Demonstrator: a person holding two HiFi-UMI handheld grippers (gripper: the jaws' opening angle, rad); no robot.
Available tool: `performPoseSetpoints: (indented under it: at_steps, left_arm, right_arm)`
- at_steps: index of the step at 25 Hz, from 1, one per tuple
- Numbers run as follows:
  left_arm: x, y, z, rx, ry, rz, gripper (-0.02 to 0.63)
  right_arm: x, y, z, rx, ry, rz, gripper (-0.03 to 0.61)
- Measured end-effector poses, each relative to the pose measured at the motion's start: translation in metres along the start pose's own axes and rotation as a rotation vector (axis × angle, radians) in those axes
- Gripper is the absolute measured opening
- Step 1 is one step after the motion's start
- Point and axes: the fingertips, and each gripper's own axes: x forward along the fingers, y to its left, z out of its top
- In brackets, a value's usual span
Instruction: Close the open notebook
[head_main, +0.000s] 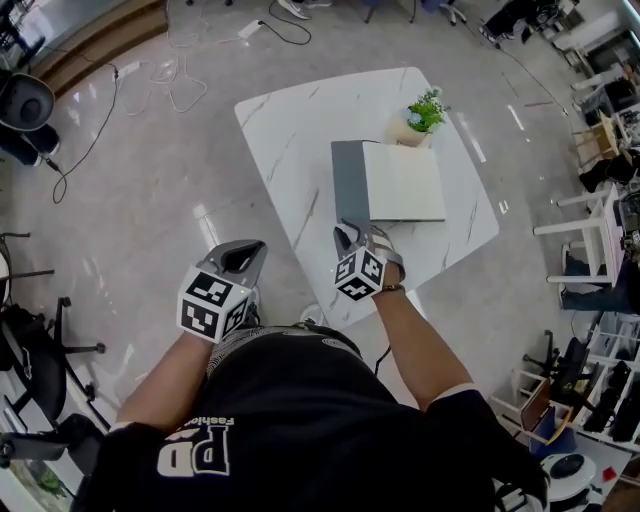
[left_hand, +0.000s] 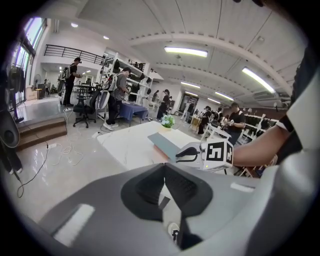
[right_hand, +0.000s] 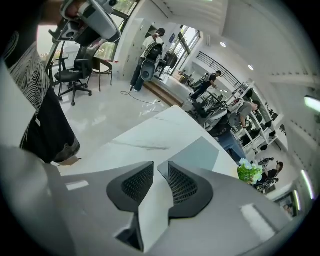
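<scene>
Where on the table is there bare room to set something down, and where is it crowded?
The widest bare patch of table lies between its left edge and the notebook. A narrower strip runs along the right edge. Crowded: the far corner with the plant, and the notebook's near corner by the right hand-held gripper.

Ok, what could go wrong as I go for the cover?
The gray cover lies flat on the table, so the right gripper may shove the notebook instead of lifting it. The potted plant stands at its far edge and could tip. The left gripper hangs off the table, steadying nothing.
</scene>
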Motion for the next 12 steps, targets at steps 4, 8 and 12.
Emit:
performPoseSetpoints:
  at_steps: [4, 8, 12]
  left_arm:
    - [-0.004, 0.004, -0.002, -0.009, -0.002, 0.01, 0.059]
    - [-0.011, 0.014, -0.002, -0.02, -0.008, 0.035, 0.058]
    - [-0.014, 0.02, -0.001, -0.021, -0.011, 0.049, 0.058]
  right_arm:
    - [0.006, 0.003, 0.0, -0.054, 0.016, -0.003, 0.067]
    - [0.013, 0.005, -0.003, -0.147, 0.055, -0.019, 0.08]
    - [0.019, 0.006, -0.006, -0.214, 0.089, -0.045, 0.081]
